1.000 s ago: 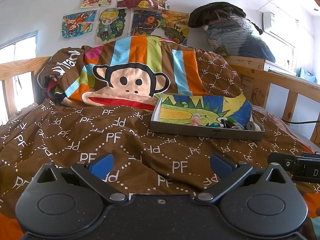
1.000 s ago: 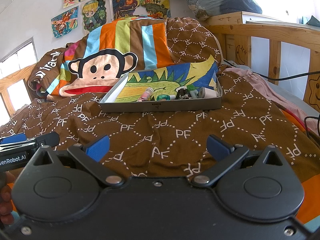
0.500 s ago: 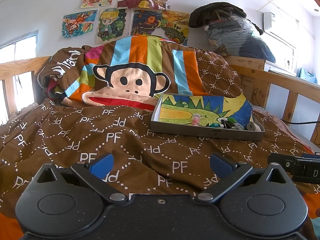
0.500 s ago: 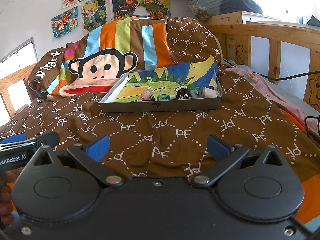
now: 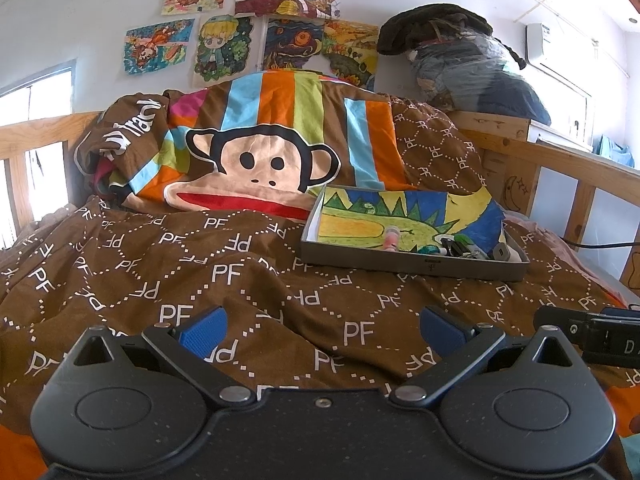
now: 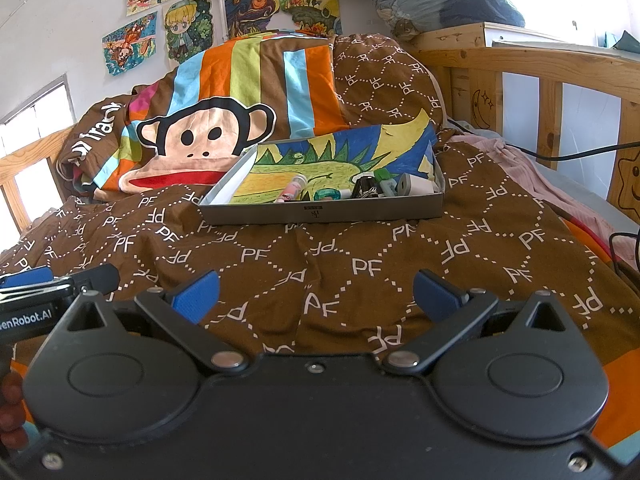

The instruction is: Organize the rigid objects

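Observation:
A shallow grey box lies on the brown quilt, lined with a crayon drawing. Along its near edge lie several small items: a pink tube, a teal roll, black clips, a white adapter. My left gripper hangs open low over the quilt, well short of the box, nothing between its blue pads. My right gripper is also open and empty, the box straight ahead of it.
A brown "PF" quilt covers the bed, with a striped monkey-print bundle heaped behind the box. Wooden bed rails run along the right; a black cable crosses there. A bagged bundle sits on a cabinet.

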The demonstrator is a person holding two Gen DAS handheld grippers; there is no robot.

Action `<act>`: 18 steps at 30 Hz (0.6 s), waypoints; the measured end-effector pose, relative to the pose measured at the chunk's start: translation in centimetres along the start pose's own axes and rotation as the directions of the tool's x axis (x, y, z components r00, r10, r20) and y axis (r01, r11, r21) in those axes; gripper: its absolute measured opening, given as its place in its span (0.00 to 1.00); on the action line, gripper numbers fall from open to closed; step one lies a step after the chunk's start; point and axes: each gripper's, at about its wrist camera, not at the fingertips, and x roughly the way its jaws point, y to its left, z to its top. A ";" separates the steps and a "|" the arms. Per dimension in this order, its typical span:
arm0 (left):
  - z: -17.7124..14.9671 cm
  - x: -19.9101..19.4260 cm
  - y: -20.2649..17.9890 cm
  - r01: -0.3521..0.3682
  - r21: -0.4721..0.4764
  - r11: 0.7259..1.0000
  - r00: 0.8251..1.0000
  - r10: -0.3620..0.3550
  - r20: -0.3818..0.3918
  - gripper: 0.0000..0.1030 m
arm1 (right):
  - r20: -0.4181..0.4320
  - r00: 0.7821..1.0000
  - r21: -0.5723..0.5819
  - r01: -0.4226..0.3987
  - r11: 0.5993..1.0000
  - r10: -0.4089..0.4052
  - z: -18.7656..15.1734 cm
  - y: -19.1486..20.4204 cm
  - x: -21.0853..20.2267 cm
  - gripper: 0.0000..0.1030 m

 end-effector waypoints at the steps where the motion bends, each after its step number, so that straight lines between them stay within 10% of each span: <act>1: 0.0 -0.1 0.1 0.000 0.001 1.000 1.000 0.000 0.004 0.99 | 0.000 1.000 0.000 0.000 1.000 0.000 0.0 0.0 0.0 1.00; 18: 0.0 -0.1 -0.3 0.006 0.001 1.000 1.000 -0.006 0.004 0.99 | -0.002 1.000 0.001 0.000 1.000 0.000 0.0 0.1 0.0 1.00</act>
